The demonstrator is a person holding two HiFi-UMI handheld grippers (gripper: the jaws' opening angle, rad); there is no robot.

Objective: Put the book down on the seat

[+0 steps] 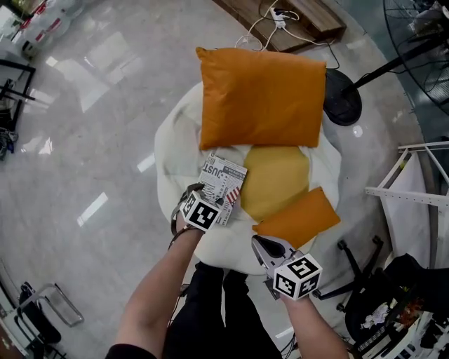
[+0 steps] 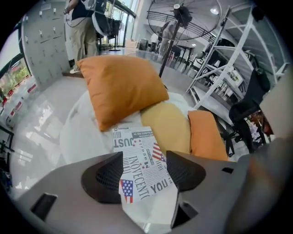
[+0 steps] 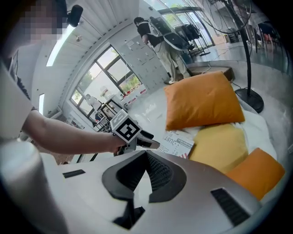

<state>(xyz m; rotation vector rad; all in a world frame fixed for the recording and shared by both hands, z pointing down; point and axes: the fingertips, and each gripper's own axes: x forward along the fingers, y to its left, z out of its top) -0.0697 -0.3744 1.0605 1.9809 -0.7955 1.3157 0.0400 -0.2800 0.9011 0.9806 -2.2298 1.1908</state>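
A book [image 1: 223, 184] with a newspaper-print cover lies flat on the white beanbag seat [image 1: 175, 140], just left of a yellow cushion [image 1: 276, 179]. My left gripper [image 1: 212, 199] hovers over the book's near end with its jaws wide apart. In the left gripper view the book [image 2: 139, 155] shows in the gap of that gripper [image 2: 144, 171], and the pads do not press on it. My right gripper [image 1: 261, 245] hangs at the seat's front edge, in front of a small orange cushion [image 1: 297, 217]. In the right gripper view its jaws [image 3: 147, 171] meet with nothing in them.
A large orange cushion [image 1: 259, 98] leans across the back of the seat. A fan's round base [image 1: 342, 98] stands behind at the right, near a wooden board with cables [image 1: 295, 17]. A white rack [image 1: 414, 189] and a black chair base [image 1: 358, 259] crowd the right side.
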